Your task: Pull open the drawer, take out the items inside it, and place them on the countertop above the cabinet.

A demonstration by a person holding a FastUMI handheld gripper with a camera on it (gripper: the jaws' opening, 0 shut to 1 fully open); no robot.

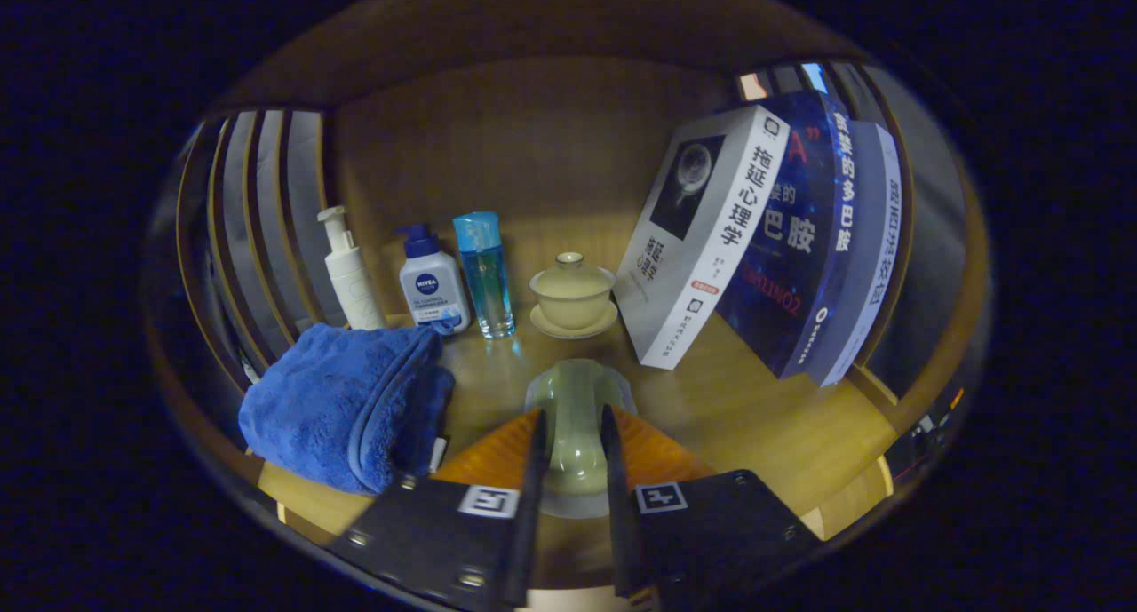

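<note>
Beyond our gripper (pixel 573 434) lean the tall paperback books (pixel 755 239); beside it lies the folded blue towel (pixel 351 403); ahead stand the lidded celadon tea bowl (pixel 571 297) and the toiletry bottles (pixel 433 279). Our fingers pinch a small pale-green ceramic cup (pixel 576 425), seemingly mouth-down over the wooden countertop (pixel 755 408). We should lower it flat, clear of the towel, before easing the fingers apart.

The tool (pixel 573 434) has both fingers pressed on a pale green cup (pixel 576 421), held low over the wooden bench (pixel 755 417). Beyond it stands a lidded tea bowl (pixel 572 297) on its saucer. Toward the bench's back left are a clear blue bottle (pixel 484 274), a pump bottle (pixel 432 283) and a white dispenser (pixel 348 274); a folded blue towel (pixel 346 408) lies near the left edge. Three books (pixel 764 239) lean at the right.
</note>
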